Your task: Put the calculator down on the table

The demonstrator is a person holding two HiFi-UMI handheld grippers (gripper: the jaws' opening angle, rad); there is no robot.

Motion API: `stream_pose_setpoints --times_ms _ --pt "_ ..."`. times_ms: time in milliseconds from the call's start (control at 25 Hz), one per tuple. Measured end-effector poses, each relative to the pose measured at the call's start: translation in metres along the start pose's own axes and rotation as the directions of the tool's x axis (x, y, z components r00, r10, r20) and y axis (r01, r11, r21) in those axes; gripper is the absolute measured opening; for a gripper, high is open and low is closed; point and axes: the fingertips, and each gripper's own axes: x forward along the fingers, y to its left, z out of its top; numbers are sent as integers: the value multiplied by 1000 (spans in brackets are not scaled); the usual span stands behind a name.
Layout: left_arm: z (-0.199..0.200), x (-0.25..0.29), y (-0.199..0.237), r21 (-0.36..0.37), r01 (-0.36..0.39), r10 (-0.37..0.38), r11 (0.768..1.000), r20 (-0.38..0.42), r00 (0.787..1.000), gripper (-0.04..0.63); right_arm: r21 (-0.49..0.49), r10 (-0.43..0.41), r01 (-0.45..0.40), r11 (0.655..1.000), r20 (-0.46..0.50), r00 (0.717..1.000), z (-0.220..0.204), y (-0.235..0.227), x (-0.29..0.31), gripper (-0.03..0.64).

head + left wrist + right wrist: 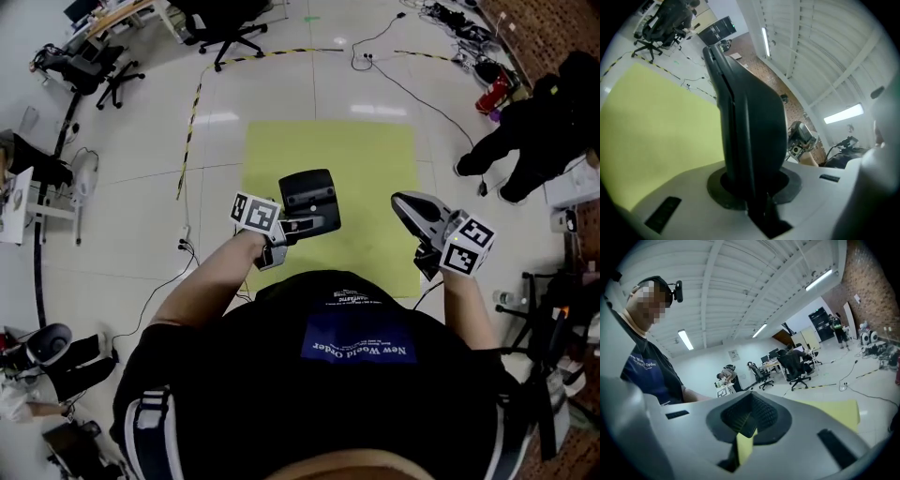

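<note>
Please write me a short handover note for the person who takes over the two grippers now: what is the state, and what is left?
Left gripper: shut on the flat black plastic calculator, held in the air.
Right gripper: shut, empty.
Below them: a yellow rectangular floor mat; no table in view.
Done: calculator is in the grip.
Left: reach a table, set it down, release.

Edge-on in the left gripper view, the calculator (750,117) hides its keys, its lower end lost between the fingers (679,192); in the head view its detail is too small to tell.
</note>
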Motion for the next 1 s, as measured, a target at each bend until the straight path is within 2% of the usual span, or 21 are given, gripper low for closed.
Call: stream_pose_setpoints --times_ms 160,280,480,680,800,880,1000 --pt "19 48 60 -4 -71 70 997 -113 991 74 40 10 -8 999 -35 999 -28 -38 13 -14" --pt "23 70 110 -23 -113 107 993 -183 977 74 38 31 -30 999 -41 999 -57 -45 35 -14" --pt "16 73 130 -22 -191 173 981 -333 927 75 117 94 -87 989 -57 994 -71 -27 36 -14" --pt "14 98 174 -27 -273 241 962 -396 886 75 181 160 -156 971 -7 987 -86 -46 35 -14" --pt "23 120 196 -50 -259 219 965 -395 892 75 205 190 -192 960 27 981 -97 -68 42 -14" --pt "27 123 200 -61 -268 225 961 -385 895 75 210 194 -198 958 35 980 -99 -65 46 -14" --pt "24 117 203 -54 -342 294 938 -399 869 101 218 201 -209 953 56 978 -93 -53 45 -14"
